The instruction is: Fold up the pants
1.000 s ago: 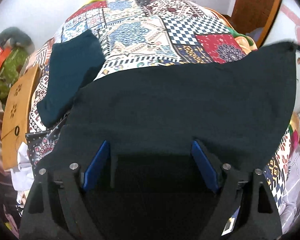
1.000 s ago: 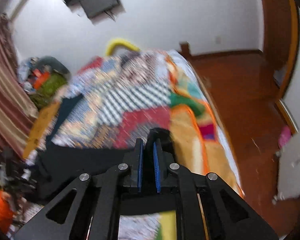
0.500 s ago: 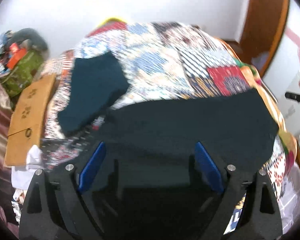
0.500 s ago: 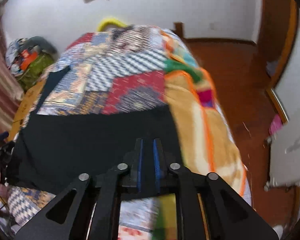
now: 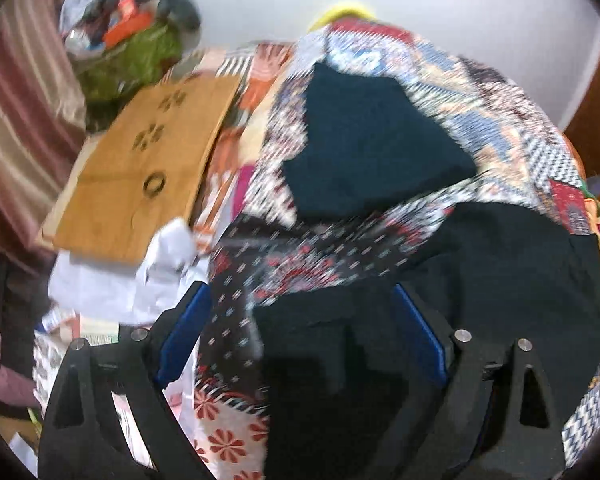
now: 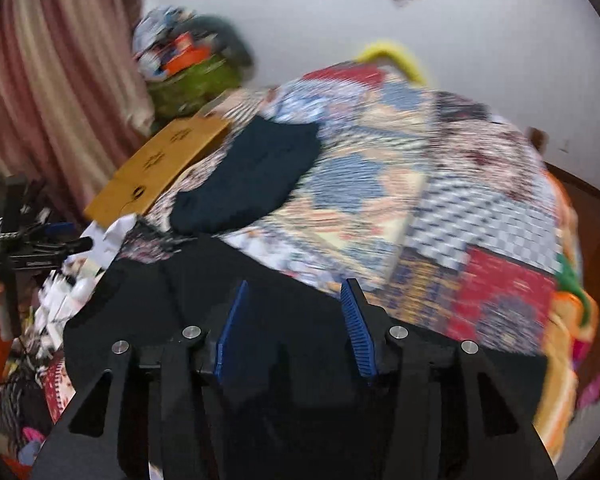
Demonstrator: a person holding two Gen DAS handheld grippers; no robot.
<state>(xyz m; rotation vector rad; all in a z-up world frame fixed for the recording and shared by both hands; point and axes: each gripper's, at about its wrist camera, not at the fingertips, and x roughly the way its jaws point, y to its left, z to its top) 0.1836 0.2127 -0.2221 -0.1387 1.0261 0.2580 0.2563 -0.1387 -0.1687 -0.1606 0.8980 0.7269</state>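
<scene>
Lying flat on the patchwork quilt (image 6: 380,200), black pants (image 6: 308,360) are seen beneath both grippers. Left gripper (image 5: 300,328) and right gripper (image 6: 296,320) are held wide apart, gripping nothing. No writing is legible.

Matt black cloth pants (image 6: 260,280) lay on a patterned woven quilt (image 6: 380,200). The fingers (image 6: 358,328) had ribbed blue pads on matt black plastic; a brown cardboard sheet (image 5: 140,168) looked smooth.
</scene>
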